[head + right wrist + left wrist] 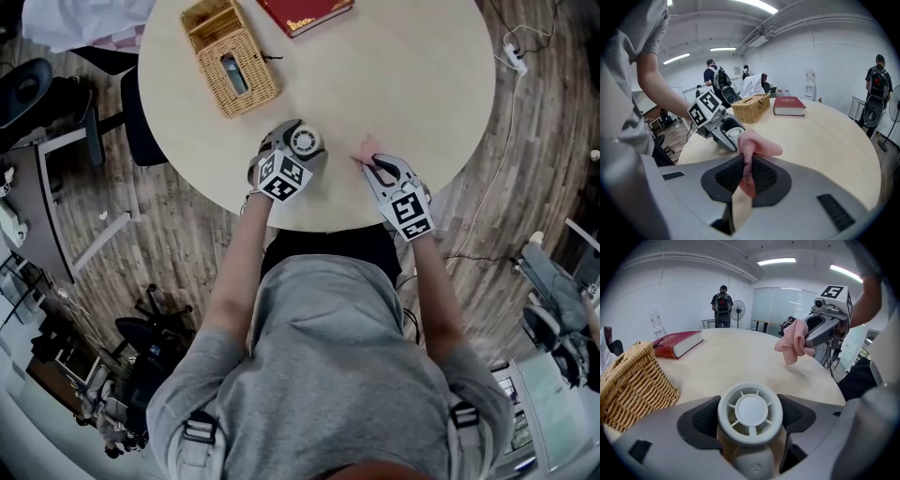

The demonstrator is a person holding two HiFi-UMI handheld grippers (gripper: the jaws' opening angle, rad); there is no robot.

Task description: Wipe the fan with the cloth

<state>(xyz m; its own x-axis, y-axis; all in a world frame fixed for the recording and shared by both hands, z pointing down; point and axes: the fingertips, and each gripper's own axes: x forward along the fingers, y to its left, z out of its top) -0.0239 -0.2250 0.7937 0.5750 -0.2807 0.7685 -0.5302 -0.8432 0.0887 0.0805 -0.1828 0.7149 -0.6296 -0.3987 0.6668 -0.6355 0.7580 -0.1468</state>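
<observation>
Left claw (749, 426) clamped round white fan (750, 409), right claw (746, 176) pinching pink cloth (758, 146), near the fan

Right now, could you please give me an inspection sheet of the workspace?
Surface: round pale wooden table.
Job's things: small grey fan; pink cloth; the two are apart.
Clutter: wicker basket and red book on the table's far side.
Grippers: left gripper shut on the fan; right gripper shut on the cloth.
Cables: white cable and power strip on the floor to the right.
Surroundings: wooden floor; people standing beyond the table.
</observation>
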